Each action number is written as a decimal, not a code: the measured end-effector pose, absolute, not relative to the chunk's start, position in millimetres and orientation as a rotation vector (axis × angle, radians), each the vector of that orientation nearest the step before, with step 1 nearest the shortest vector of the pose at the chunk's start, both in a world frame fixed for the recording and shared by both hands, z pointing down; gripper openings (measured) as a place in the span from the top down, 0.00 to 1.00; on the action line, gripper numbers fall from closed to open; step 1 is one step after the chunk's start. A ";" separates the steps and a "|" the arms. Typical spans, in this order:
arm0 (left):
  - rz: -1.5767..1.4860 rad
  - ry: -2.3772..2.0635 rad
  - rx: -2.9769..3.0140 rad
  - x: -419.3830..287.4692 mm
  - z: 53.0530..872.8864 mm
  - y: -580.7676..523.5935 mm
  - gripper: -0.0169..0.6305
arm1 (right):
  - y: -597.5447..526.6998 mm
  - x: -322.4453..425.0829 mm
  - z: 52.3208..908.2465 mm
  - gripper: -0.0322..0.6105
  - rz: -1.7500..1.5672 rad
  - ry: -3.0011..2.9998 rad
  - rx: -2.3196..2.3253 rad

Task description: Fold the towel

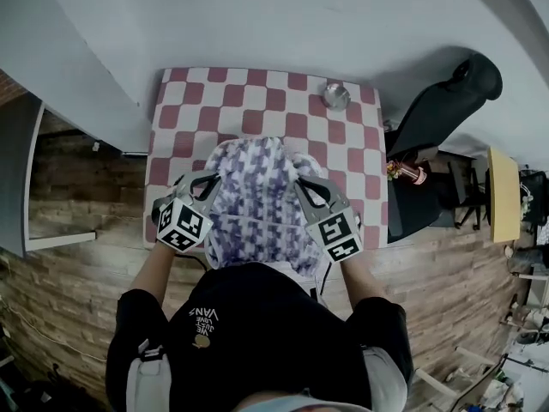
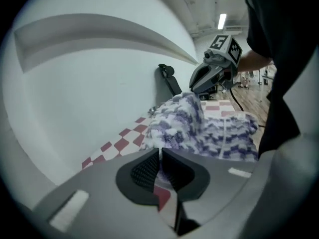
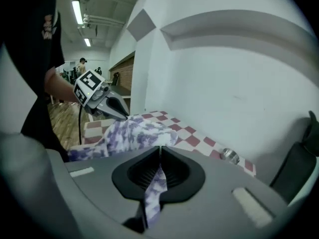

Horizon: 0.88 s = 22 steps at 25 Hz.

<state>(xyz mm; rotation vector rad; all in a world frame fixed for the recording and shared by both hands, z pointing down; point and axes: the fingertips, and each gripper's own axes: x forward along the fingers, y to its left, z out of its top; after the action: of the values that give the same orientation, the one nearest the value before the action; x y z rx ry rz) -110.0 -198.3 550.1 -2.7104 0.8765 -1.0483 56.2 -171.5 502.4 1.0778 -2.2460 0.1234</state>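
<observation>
Head view, left hand-held gripper pinching towel, right hand-held gripper pinching it too

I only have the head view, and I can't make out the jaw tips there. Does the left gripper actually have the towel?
Observer: Yes. In the left gripper view, the left gripper is shut, with the towel's edge pinched between its pads.
Operator: And the right one?
Observer: The right gripper is shut on the towel too. Its own view shows a purple-and-white strip running down between the pads.
</observation>
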 end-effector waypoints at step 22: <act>-1.317 0.840 -2.587 -140.7 622.2 -71.1 0.94 | -119.3 53.7 527.6 0.80 0.564 -2.379 0.878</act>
<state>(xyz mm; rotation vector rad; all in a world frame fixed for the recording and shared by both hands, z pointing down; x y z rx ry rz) -140.7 -71.1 622.2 -2.5867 0.8402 -1.3172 53.7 -119.3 527.6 0.8777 -2.3791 0.5643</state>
